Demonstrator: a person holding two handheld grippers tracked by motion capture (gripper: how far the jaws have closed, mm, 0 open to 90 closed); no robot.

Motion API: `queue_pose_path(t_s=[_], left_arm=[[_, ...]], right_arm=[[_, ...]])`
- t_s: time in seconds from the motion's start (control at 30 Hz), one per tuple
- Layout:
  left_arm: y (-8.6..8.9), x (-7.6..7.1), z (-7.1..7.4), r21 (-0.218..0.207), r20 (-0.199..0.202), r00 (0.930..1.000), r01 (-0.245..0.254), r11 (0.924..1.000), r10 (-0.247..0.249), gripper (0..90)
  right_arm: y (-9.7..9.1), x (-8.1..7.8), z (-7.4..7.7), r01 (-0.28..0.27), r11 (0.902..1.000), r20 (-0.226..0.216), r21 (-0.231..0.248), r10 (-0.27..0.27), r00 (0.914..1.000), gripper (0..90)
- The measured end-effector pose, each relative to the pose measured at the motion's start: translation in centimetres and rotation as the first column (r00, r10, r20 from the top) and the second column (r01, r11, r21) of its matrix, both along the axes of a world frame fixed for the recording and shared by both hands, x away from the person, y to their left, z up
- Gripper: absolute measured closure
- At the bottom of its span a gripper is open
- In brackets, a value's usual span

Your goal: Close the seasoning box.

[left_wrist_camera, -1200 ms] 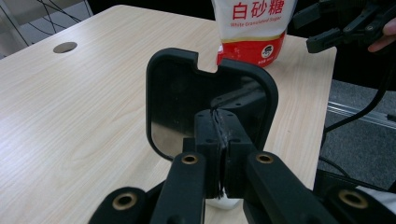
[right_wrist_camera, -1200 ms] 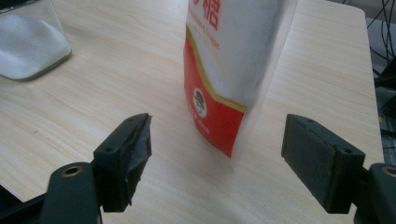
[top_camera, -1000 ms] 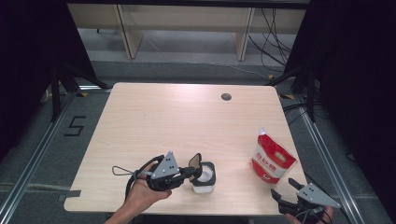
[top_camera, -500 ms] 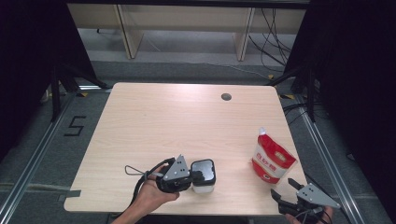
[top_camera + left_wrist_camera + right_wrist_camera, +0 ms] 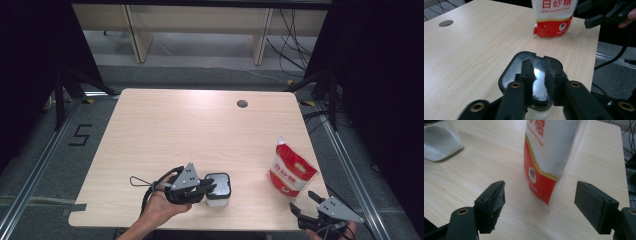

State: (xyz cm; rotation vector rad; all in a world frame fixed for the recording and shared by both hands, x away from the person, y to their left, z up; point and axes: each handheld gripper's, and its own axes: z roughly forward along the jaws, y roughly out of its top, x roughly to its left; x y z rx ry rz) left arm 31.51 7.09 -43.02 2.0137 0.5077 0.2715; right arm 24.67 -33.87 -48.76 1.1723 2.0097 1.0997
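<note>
Jar (image 5: 218, 189) with a black lid stands near the front edge of the wooden table (image 5: 200, 130), a little left of the middle, and holds something white inside its clear body. The left gripper (image 5: 209, 188) lies level at the jar's left side, held by the person's left hand (image 5: 162, 207), its tips reaching over the lid's left part. In the left gripper view the two black jaws stand a narrow way apart above the glossy lid (image 5: 519, 66); they have just been opening, and they rest over the lid's top rather than clamping its sides, so nothing is gripped between them. A black cable loops on the table to the left of that hand. Well apart to the right, a red and white pouch (image 5: 291, 167) with a white spout stands upright near the table's right edge. The right gripper (image 5: 302, 204) hangs at the front right corner, just in front of the pouch, its jaws spread wide. In the right gripper view the pouch (image 5: 549, 162) rises between and beyond the two open pads without touching either, and the jar's clear body (image 5: 441, 141) shows at the far upper left. A round dark hole (image 5: 242, 104) sits in the table's far half.
</note>
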Motion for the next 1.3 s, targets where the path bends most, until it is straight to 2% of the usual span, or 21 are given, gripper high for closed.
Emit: queue_pose_path(t_s=[0.1, 0.2, 0.3, 0.33, 0.37, 0.4, 0.47, 0.53, 0.63, 0.67, 0.73, 0.77, 0.83, 0.87, 0.9, 0.93, 0.97, 1.13, 1.2, 1.23, 1.3], left_arm=[[0.7, -0.1, 0.4, -0.005, 0.01, 0.9999, 0.006, 1.0, -0.006, 64.0], [1.5, -0.5, 0.6, -0.015, -0.008, 0.9993, -0.038, 0.9992, 0.038, 51.8], [2.4, -0.9, 0.5, -0.008, -0.002, 0.9989, -0.047, 0.9989, 0.047, 43.1], [2.7, -1.1, 0.4, -0.009, -0.005, 0.9986, -0.053, 0.9986, 0.053, 41.7], [2.9, -1.4, 0.4, -0.007, -0.014, 0.9975, -0.069, 0.9976, 0.069, 39.5], [3.2, -1.5, 0.3, -0.003, -0.011, 0.9979, -0.064, 0.998, 0.064, 37.6], [3.7, -1.9, 0.2, -0.007, -0.027, 0.9961, -0.085, 0.9964, 0.084, 34.3], [4.4, -2.1, -0.1, -0.013, -0.029, 0.9956, -0.09, 0.9959, 0.089, 32.1], [5.3, -2.5, -0.8, 0.011, -0.046, 0.9932, -0.106, 0.9943, 0.107, 29.7], [5.6, -2.5, -1.0, 0.022, -0.034, 0.9941, -0.102, 0.9945, 0.103, 29.3], [6.2, -2.7, -1.4, 0.02, -0.048, 0.9914, -0.121, 0.9925, 0.121, 28.7], [6.3, -2.8, -1.6, 0.001, -0.055, 0.9904, -0.127, 0.9919, 0.127, 28.1], [6.8, -3.0, -2.0, 0.019, -0.064, 0.9878, -0.141, 0.9899, 0.142, 27.4], [6.9, -3.1, -2.3, -0.003, -0.062, 0.9872, -0.148, 0.989, 0.147, 26.9], [7.2, -3.0, -2.3, 0.025, -0.057, 0.9897, -0.13, 0.9912, 0.132, 26.4], [7.3, -3.2, -2.6, 0.01, -0.077, 0.9851, -0.153, 0.9881, 0.154, 25.8], [7.5, -3.2, -2.7, 0.026, -0.057, 0.9882, -0.141, 0.9896, 0.143, 25.2], [8.2, -3.8, -3.6, 0.015, -0.092, 0.9818, -0.166, 0.9861, 0.166, 21.8], [8.5, -3.9, -3.8, 0.032, -0.084, 0.9824, -0.165, 0.9858, 0.167, 20.3], [8.5, -4.0, -4.0, 0.011, -0.101, 0.9779, -0.183, 0.9831, 0.183, 19.7], [8.8, -4.0, -4.3, 0.02, -0.085, 0.9809, -0.174, 0.9845, 0.175, 17.9]], right_arm=[[0.1, -0.1, 0.0, 0.003, 0.9999, -0.011, 0.011, -0.003, 0.9999, 25.6], [0.0, 0.0, 0.0, 0.0, 1.0, -0.005, 0.003, 0.0, 1.0, 25.6], [0.2, -0.2, 0.0, 0.007, 0.9999, -0.028, 0.012, -0.007, 0.9996, 25.6], [0.0, 0.2, -0.1, -0.014, 0.9999, 0.011, -0.009, 0.014, 0.9998, 25.6], [0.2, -0.1, -0.1, 0.005, 0.9999, -0.019, 0.013, -0.005, 0.9998, 25.6], [0.1, 0.1, -0.1, -0.021, 0.9998, -0.011, -0.005, 0.021, 0.9997, 25.6], [0.0, 0.2, -0.1, -0.019, 0.9996, 0.017, -0.021, 0.02, 0.9997, 25.6], [0.0, 0.2, -0.1, -0.021, 0.9996, 0.017, -0.021, 0.021, 0.9996, 25.6], [0.0, 0.2, -0.1, -0.019, 0.9996, 0.0, -0.02, 0.019, 0.9998, 25.5], [0.1, 0.2, -0.1, -0.015, 0.9998, -0.002, -0.016, 0.015, 0.9999, 25.5], [0.1, 0.1, -0.2, -0.011, 0.9999, -0.008, -0.006, 0.011, 0.9999, 25.4], [0.1, 0.2, -0.2, -0.011, 0.9999, -0.006, -0.008, 0.011, 0.9999, 25.2], [0.3, 0.1, -0.2, -0.013, 0.9999, -0.019, 0.007, 0.013, 0.9997, 25.1], [0.3, 0.1, -0.2, -0.007, 1.0, -0.019, -0.004, 0.007, 0.9998, 25.1], [0.3, 0.1, -0.2, -0.015, 0.9999, -0.015, -0.006, 0.015, 0.9998, 24.9], [0.3, 0.1, -0.2, -0.018, 0.9998, -0.019, -0.006, 0.018, 0.9997, 24.8], [0.3, 0.1, -0.2, -0.017, 0.9998, -0.023, -0.009, 0.017, 0.9996, 24.6], [0.3, 0.3, -0.3, -0.019, 0.9996, -0.014, -0.019, 0.019, 0.9997, 24.0], [0.3, 0.3, -0.3, -0.021, 0.9995, -0.014, -0.022, 0.021, 0.9997, 23.9], [0.3, 0.3, -0.3, -0.021, 0.9995, -0.014, -0.022, 0.02, 0.9997, 23.7], [0.2, 0.3, -0.3, -0.026, 0.9992, -0.013, -0.031, 0.025, 0.9996, 23.4]])
